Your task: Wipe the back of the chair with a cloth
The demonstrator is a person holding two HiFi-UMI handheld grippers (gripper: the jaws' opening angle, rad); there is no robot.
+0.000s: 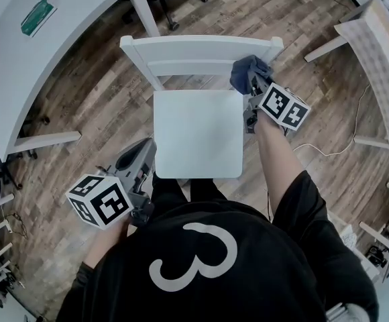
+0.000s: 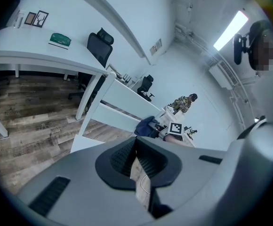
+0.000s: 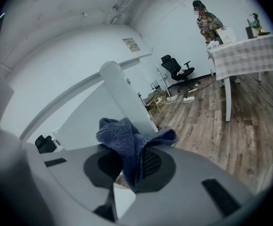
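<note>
Nearest, low at the left of the head view: left gripper [image 1: 139, 158], jaws drawn together with nothing between them (marker cube [image 1: 99, 200] facing up), hanging just beside the front left corner of the white chair [image 1: 198, 143]. Further on, past the seat's right rear corner: right gripper [image 1: 251, 89], clamped on a bunched dark blue cloth [image 1: 246, 72]. Cloth up at the right end of the chair back [image 1: 201, 47], close against the upright post there, folds spilling over both pads in the right gripper view. Beyond, wood-plank floor [image 1: 94, 106] and a white table [image 1: 67, 32] at upper left.
</note>
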